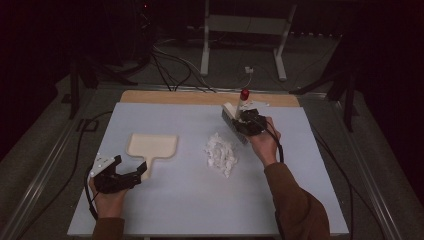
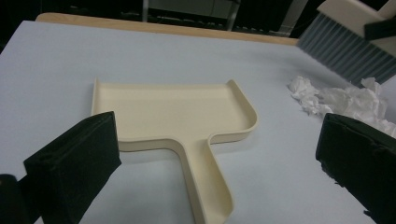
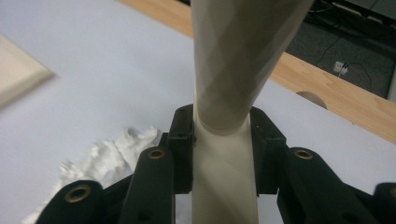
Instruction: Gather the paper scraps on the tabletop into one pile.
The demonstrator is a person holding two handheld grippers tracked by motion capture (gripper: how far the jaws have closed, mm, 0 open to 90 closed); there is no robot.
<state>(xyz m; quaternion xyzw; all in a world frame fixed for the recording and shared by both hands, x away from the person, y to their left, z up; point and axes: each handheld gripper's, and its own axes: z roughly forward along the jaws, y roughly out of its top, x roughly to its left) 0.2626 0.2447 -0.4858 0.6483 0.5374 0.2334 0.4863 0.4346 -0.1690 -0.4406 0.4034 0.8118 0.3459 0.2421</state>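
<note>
Here, on the light table [image 1: 170,220]: cream dustpan [image 1: 151,146] lying flat, taken as landmark. Right of the dustpan, heaped crumpled white paper [image 1: 221,154]. Beyond and right of that heap, well apart from the dustpan, right gripper [image 1: 246,121] clamped on the cream brush [image 1: 235,119] handle, forearm angled in from the lower right, bristles down near the paper. Just near the dustpan's handle end, left gripper [image 1: 131,176] with 2 jaws spread wide, holding nothing, hand low by the table's near edge.
</note>
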